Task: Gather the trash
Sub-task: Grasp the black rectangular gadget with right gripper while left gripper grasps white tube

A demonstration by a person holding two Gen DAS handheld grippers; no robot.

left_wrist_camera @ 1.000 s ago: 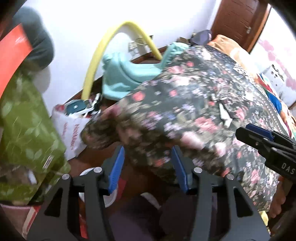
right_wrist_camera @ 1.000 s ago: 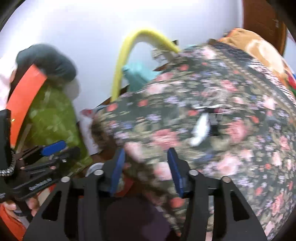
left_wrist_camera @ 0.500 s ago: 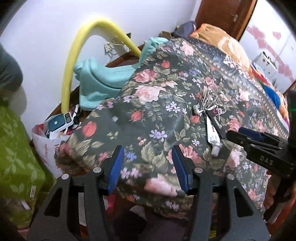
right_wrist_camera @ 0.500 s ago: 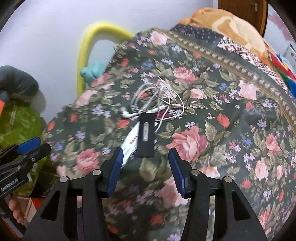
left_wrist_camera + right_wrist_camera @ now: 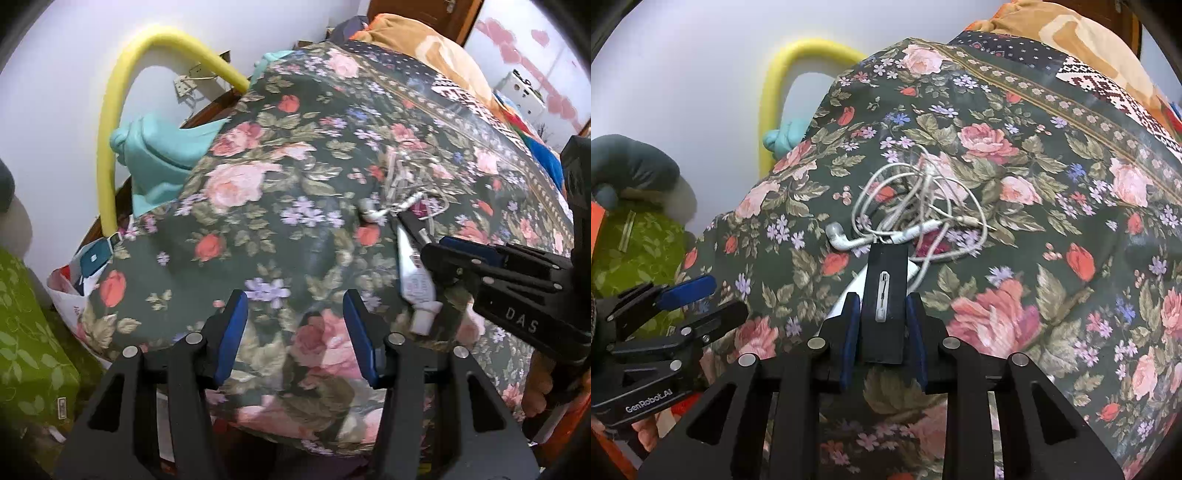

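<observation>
A flat black packet [image 5: 885,299] with a white oblong mark lies on the floral bedspread [image 5: 1015,206]. My right gripper [image 5: 884,309] has its blue pads against both long sides of the packet. A white tube [image 5: 415,284] lies under and beside the packet. Tangled white earphones [image 5: 916,210] lie just beyond it. My left gripper [image 5: 293,325] is open and empty over the bed's near edge, left of the tube. The right gripper also shows in the left wrist view [image 5: 454,254], over the tube.
A yellow foam hoop [image 5: 110,122] and a teal cloth [image 5: 162,147] stand by the white wall. A white bag of clutter [image 5: 79,280] sits on the floor beside a green leafy bundle [image 5: 26,332]. An orange blanket [image 5: 424,40] lies at the bed's far end.
Both grippers moved forward and over the bed. The right gripper's pads closed in on the black packet, which now sits between them. The left gripper stayed open.
</observation>
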